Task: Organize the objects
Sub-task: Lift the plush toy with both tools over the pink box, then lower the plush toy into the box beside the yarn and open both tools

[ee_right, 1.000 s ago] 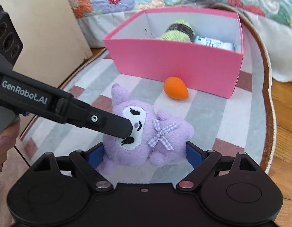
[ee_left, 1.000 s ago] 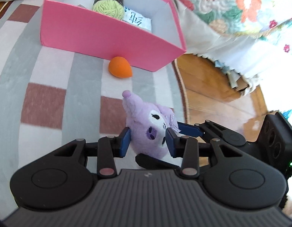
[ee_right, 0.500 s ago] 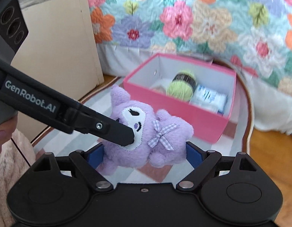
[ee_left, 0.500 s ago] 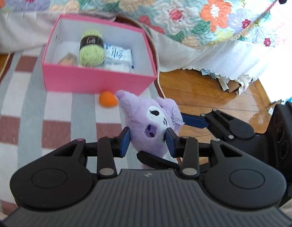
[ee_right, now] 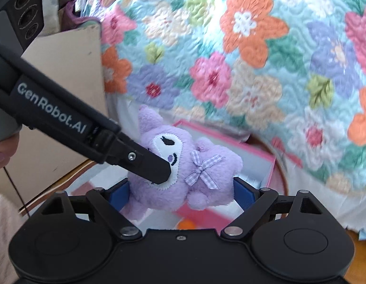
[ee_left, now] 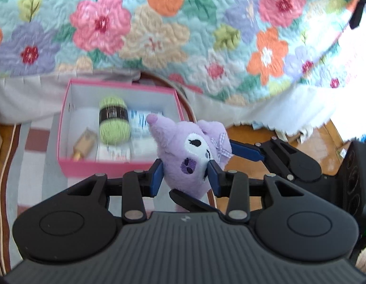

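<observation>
Plush (ee_left: pixel 190 156) | pinched by left tool (ee_left: pixel 185 177), right tool (ee_right: pixel 180 189) | pink box (ee_left: pixel 93 168) beyond

The pink box (ee_left: pixel 116 169) stands open-topped, though yarn (ee_left: pixel 113 120) and packets seemingly crowd its floor.

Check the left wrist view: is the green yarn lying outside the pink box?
No. The green yarn lies inside the pink box, beside a white packet and a small gold bottle.

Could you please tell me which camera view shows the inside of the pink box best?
The left wrist view: the pink box lies open to it. In the right wrist view the purple plush toy hides most of it.
</observation>
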The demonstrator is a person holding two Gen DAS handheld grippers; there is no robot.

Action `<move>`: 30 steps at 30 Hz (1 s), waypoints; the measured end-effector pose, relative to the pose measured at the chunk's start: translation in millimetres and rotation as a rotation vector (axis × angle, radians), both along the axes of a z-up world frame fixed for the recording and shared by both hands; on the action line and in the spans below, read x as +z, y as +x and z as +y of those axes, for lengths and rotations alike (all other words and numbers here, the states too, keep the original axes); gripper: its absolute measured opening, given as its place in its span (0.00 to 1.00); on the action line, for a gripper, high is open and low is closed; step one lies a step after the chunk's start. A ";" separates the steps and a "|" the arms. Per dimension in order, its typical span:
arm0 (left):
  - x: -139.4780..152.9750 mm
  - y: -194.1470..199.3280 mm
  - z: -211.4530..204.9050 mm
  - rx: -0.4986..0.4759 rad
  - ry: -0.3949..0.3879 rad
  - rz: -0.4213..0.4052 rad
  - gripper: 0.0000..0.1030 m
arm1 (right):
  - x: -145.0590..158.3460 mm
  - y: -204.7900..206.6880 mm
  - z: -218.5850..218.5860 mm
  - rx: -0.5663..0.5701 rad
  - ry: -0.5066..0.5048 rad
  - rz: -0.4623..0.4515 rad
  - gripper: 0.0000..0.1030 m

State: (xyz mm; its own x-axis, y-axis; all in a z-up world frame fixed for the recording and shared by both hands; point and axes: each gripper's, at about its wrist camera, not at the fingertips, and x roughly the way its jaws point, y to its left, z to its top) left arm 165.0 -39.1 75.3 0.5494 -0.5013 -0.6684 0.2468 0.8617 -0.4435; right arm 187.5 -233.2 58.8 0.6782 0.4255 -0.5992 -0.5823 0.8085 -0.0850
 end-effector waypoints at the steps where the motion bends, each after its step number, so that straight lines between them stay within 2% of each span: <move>1: -0.4 10.4 -0.9 0.005 0.000 -0.002 0.37 | -0.9 9.4 0.7 -0.009 0.003 -0.002 0.90; 5: -10.7 55.4 -8.2 0.005 0.005 -0.032 0.38 | -9.3 53.6 -2.8 -0.065 0.041 0.026 0.89; 9: -31.7 99.6 -10.8 0.025 -0.016 0.010 0.38 | -27.8 91.9 -9.6 -0.099 0.087 0.073 0.89; 12: -51.6 125.8 -16.8 0.020 -0.010 0.039 0.38 | -45.7 115.2 -9.1 -0.095 0.058 0.090 0.89; 15: -73.2 147.1 -22.1 0.034 -0.004 0.074 0.38 | -65.9 138.3 -10.1 -0.095 0.051 0.138 0.89; 20: -108.2 181.7 -20.3 0.051 -0.060 0.153 0.39 | -87.5 170.1 -13.6 -0.090 0.026 0.207 0.90; 25: -129.6 205.2 -21.2 0.029 -0.060 0.174 0.39 | -100.8 190.0 -24.0 -0.054 0.056 0.257 0.90; 30: -150.6 225.9 -25.9 0.034 -0.047 0.178 0.39 | -113.8 208.0 -26.7 -0.086 0.055 0.277 0.80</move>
